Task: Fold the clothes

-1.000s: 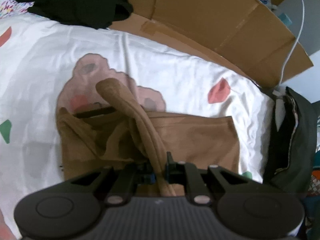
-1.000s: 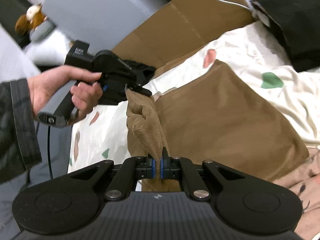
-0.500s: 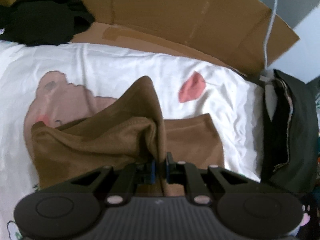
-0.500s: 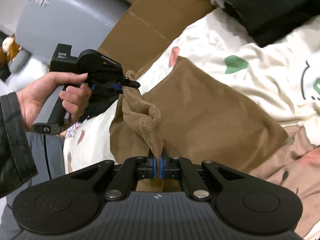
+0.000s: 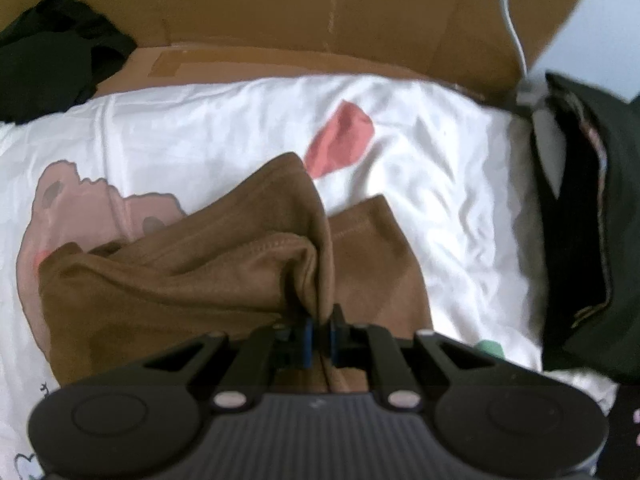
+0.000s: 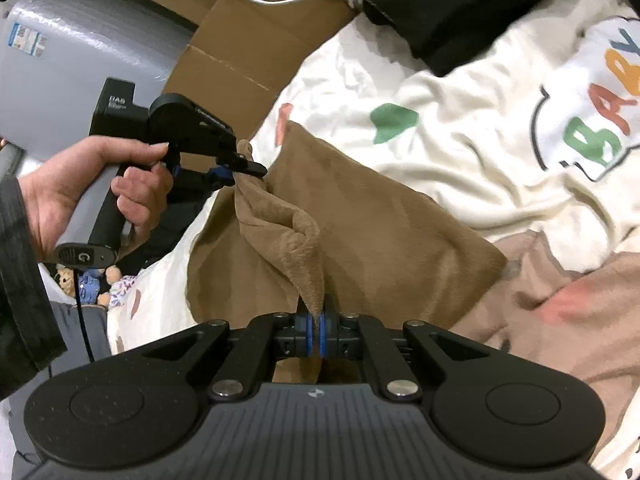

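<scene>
Two claws pinch one brown fleece garment (image 6: 380, 232) that lies on the printed bedsheet (image 6: 460, 152). Right claw (image 6: 316, 334) is clamped on a raised edge that peaks just ahead of its fingers. Left claw (image 5: 320, 336), held in a hand (image 6: 84, 192), grips another bunched corner, the rest spreading flat beyond, near a cardboard box (image 5: 320, 12)

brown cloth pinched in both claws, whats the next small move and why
Probably carry both pinched corners forward over the flat half and lower them toward its far edge. The left claw and right claw are each shut on the brown cloth, holding one edge lifted while the rest lies flat on the white printed sheet, so the fold looks only partly made.
</scene>
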`<state>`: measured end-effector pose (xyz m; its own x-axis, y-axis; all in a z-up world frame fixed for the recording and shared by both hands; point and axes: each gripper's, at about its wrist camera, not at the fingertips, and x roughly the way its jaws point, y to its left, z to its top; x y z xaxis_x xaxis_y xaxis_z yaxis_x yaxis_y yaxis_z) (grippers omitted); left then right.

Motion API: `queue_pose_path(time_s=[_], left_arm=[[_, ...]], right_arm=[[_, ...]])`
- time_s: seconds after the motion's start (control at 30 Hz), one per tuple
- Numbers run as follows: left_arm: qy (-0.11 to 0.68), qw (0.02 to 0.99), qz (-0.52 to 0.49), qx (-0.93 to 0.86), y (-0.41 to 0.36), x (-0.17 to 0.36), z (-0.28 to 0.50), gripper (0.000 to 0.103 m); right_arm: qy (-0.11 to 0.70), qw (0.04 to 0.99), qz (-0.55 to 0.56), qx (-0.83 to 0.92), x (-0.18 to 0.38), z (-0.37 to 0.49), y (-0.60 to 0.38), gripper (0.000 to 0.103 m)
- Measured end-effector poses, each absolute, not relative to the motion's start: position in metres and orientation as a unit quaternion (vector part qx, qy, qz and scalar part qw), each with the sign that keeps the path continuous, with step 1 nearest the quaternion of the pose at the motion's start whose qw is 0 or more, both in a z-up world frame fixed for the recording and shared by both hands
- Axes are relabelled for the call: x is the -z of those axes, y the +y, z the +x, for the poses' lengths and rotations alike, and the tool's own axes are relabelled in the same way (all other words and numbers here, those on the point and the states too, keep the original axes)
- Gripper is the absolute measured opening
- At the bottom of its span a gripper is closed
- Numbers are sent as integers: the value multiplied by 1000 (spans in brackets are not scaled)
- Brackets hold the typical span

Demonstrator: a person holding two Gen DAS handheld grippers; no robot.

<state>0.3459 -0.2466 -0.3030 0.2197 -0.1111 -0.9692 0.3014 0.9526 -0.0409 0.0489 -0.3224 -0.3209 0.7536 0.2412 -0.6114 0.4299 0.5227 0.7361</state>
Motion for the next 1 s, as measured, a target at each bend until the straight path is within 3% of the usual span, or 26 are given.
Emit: queue_pose_path(time_s=[0.8, 0.9, 1.0], left_arm=[[598, 786, 105, 116, -298, 306, 330, 8], [602, 782, 105, 124, -301, 310, 331, 17], [600, 782, 99, 140, -301, 305, 330, 32]], right_arm=[[328, 760, 548, 124, 342, 24, -345, 3], [335, 753, 552, 124, 345, 25, -346, 3], [330, 757, 551, 122, 343, 26, -349, 7]])
